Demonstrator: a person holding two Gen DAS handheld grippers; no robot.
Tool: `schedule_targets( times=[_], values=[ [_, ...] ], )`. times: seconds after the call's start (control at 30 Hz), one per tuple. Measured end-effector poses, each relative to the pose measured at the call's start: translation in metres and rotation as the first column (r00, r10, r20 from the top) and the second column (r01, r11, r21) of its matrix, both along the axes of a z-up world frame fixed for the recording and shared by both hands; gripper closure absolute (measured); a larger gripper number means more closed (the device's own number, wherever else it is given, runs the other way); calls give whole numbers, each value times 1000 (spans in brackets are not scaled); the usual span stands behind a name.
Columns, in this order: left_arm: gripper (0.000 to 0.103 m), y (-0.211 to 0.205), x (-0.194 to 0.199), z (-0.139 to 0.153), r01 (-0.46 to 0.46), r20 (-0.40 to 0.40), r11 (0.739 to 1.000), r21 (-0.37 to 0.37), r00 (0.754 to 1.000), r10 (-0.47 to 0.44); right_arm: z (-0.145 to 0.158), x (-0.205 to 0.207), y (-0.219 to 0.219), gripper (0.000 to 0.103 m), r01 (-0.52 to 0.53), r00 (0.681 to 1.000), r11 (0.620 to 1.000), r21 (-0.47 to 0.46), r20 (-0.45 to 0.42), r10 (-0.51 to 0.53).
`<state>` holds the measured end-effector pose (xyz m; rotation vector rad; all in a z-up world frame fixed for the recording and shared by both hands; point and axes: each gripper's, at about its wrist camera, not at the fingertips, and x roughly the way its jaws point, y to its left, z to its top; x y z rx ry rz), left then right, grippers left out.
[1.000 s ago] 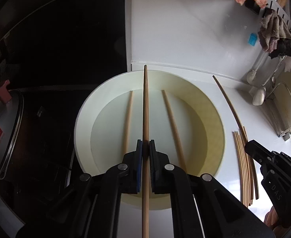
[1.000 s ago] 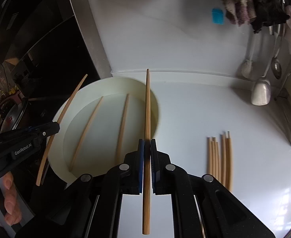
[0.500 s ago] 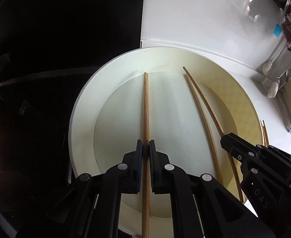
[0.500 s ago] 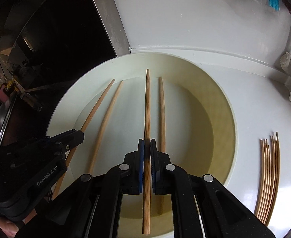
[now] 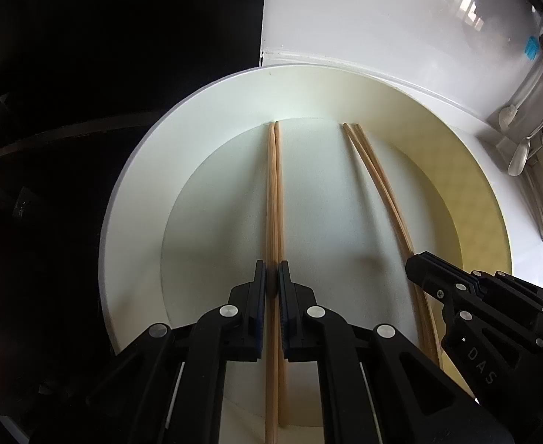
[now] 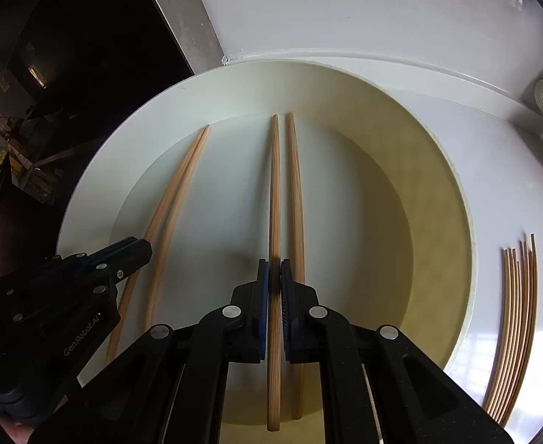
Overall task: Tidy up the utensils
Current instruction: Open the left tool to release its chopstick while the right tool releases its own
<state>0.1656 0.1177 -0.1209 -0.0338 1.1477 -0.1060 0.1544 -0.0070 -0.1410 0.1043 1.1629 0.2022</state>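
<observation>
chopsticks in basin [image 6: 452, 170]: 4, two pairs, all lengthwise toward far rim
left claw [image 5: 271, 288]: clamped on left-pair chopstick [image 5: 271, 192]
right claw [image 6: 274, 277]: clamped on right-pair chopstick [image 6: 274, 185]

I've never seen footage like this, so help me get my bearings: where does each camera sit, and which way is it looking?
Left wrist view: sits on the left hand-held gripper, looking steeply down into the bowl; its own fingers clamp a chopstick.
Right wrist view: sits on the right hand-held gripper, looking down likewise; its fingers clamp another chopstick, spare chopsticks at right.
Shared: the bowl, its chopsticks, and each other's gripper.
</observation>
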Motion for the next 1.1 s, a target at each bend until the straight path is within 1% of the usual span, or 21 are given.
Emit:
schedule_targets(
  times=[0.13, 0.2, 0.33, 0.37, 0.4, 0.47, 0.5, 0.57, 0.63, 0.7, 0.83, 0.9, 0.93, 1.0, 1.03, 1.07, 1.1],
  values=[
    [95, -3, 5, -5, 2, -16, 1000, 3, 1000, -1, -4, 3, -2, 97, 5, 1000, 1000, 11, -16, -5],
    [95, 4, 3, -4, 0, -23, 1000, 3, 1000, 1, -4, 3, -2, 97, 7, 1000, 1000, 19, -20, -6],
    [95, 9, 0, 0, -14, -13, 1000, 1, 1000, 14, -2, 4, -3, 97, 10, 1000, 1000, 21, -21, -9],
    [91, 10, -1, 2, -17, -7, 1000, 6, 1000, 17, -1, 4, -4, 95, 13, 1000, 1000, 22, -19, -13],
    [87, 11, -2, 4, -20, -2, 1000, 11, 1000, 20, 1, 3, -4, 91, 16, 1000, 1000, 27, -12, -16],
    [69, 15, -6, 8, -32, 9, 999, 16, 999, 32, 6, 1, -4, 90, 17, 1000, 1000, 23, 3, -17],
    [66, 17, -7, 11, -38, 16, 999, 17, 999, 37, 8, 0, -4, 90, 16, 1000, 1000, 15, 10, -16],
    [65, 22, -11, 16, -42, 31, 999, 17, 999, 42, 12, -2, -4, 90, 14, 1000, 1000, 11, 17, -14],
    [65, 26, -14, 20, -47, 43, 999, 25, 998, 46, 15, -6, -5, 86, 19, 1000, 1000, 10, 22, -19],
    [65, 29, -16, 24, -54, 45, 998, 23, 998, 53, 20, -12, -6, 80, 19, 999, 1000, 10, 33, -19],
    [65, 29, -22, 30, -66, 50, 998, 20, 997, 65, 25, -22, -8, 77, 21, 999, 1000, 19, 46, -22],
    [65, 29, -25, 32, -68, 49, 997, 21, 997, 67, 29, -30, -12, 71, 26, 998, 999, 24, 52, -27],
    [65, 29, -27, 33, -69, 49, 997, 21, 996, 68, 31, -33, -13, 71, 26, 998, 999, 27, 56, -28],
    [60, 30, -32, 37, -72, 55, 997, 21, 996, 71, 35, -43, -17, 68, 29, 997, 999, 32, 66, -31],
    [54, 30, -35, 39, -73, 61, 997, 22, 996, 72, 36, -47, -19, 67, 30, 997, 999, 32, 69, -32],
    [46, 28, -37, 41, -74, 69, 997, 23, 995, 72, 37, -51, -21, 65, 33, 997, 999, 32, 72, -35],
    [41, 27, -41, 45, -73, 78, 997, 21, 994, 71, 39, -56, -23, 64, 34, 996, 999, 33, 76, -37]
  ],
)
